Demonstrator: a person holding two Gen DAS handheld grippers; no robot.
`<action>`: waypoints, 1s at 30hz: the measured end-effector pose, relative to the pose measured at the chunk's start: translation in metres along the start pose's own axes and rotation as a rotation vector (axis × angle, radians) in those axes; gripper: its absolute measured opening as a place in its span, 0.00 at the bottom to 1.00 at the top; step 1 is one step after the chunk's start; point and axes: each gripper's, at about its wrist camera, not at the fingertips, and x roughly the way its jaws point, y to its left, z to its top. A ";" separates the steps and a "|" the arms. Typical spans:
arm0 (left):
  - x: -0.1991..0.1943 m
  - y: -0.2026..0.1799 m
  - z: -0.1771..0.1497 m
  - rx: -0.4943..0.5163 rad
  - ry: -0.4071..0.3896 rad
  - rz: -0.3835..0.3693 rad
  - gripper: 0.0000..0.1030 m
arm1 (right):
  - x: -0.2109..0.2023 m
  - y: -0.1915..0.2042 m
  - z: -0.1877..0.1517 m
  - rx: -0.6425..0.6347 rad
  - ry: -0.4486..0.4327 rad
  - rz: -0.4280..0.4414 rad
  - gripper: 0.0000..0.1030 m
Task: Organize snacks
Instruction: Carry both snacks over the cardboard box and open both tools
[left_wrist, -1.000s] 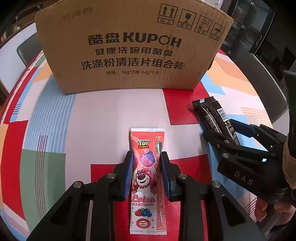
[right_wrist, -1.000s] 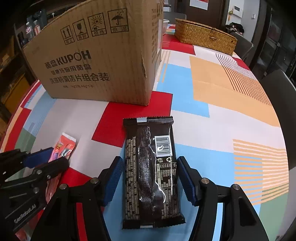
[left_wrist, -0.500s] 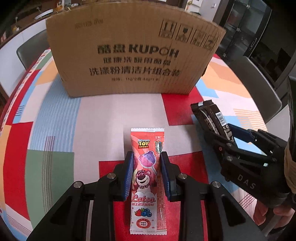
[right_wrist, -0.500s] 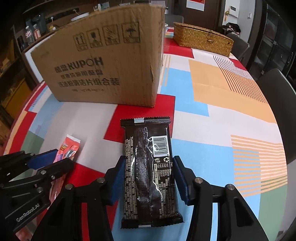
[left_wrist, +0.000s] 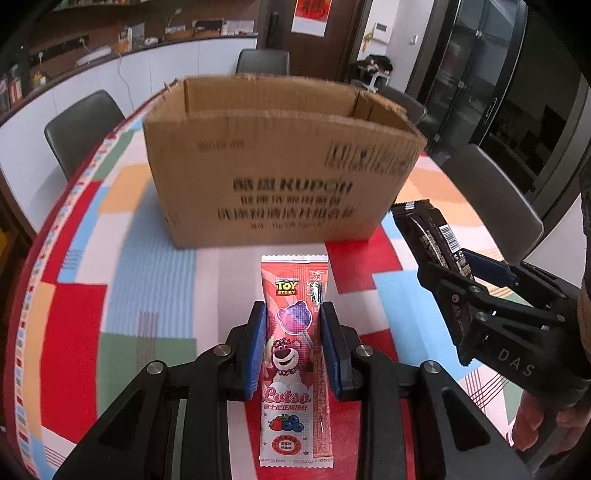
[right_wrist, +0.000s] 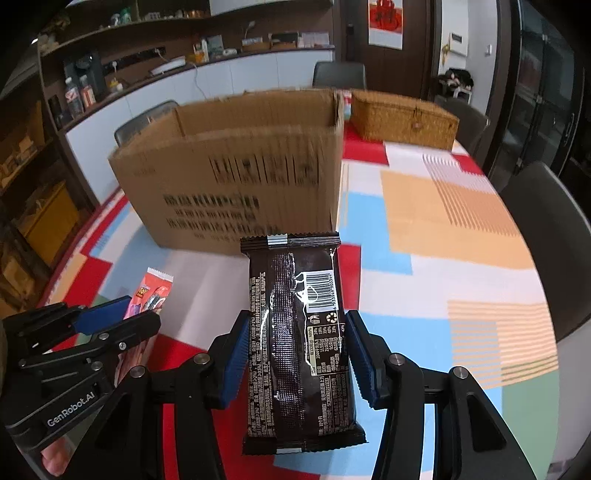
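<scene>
Here the left hand-held gripper (left_wrist: 293, 343) is closed on a pink lollipop packet (left_wrist: 294, 332), its blue pads pressed against both long sides, and the packet is held up off the bench (left_wrist: 122, 280), pointing toward the cardboard box (left_wrist: 280, 166). The right hand-held gripper (right_wrist: 295, 354) is clamped the same way on a dark snack bar (right_wrist: 299, 332), barcode side up, also lifted above the bench. In the left wrist view the snack bar (left_wrist: 430, 236) and the right hand-held gripper (left_wrist: 454, 280) sit to the right of the packet, a little nearer the box; in the right wrist view the lollipop packet (right_wrist: 151, 291) and the left hand-held gripper (right_wrist: 122, 314) appear at the lower left.

The box stands open-topped across the middle of the bench (its printed side faces both cameras, the lettering blurred), and both snacks are on the near side of it, short of its wall. What lies inside the box cannot be seen. A woven basket (right_wrist: 402, 118) sits behind the box (right_wrist: 236, 177) toward the bench's far right edge. Dark chairs (left_wrist: 83, 129) stand around the edges of the bench.
</scene>
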 end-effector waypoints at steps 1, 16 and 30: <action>-0.003 0.000 0.002 0.002 -0.009 -0.002 0.28 | -0.002 0.001 0.002 0.000 -0.008 0.000 0.49; -0.060 0.001 0.052 0.054 -0.189 -0.012 0.28 | -0.051 0.015 0.045 0.007 -0.176 0.016 0.49; -0.089 0.004 0.102 0.105 -0.317 0.022 0.28 | -0.073 0.025 0.090 -0.025 -0.273 0.025 0.49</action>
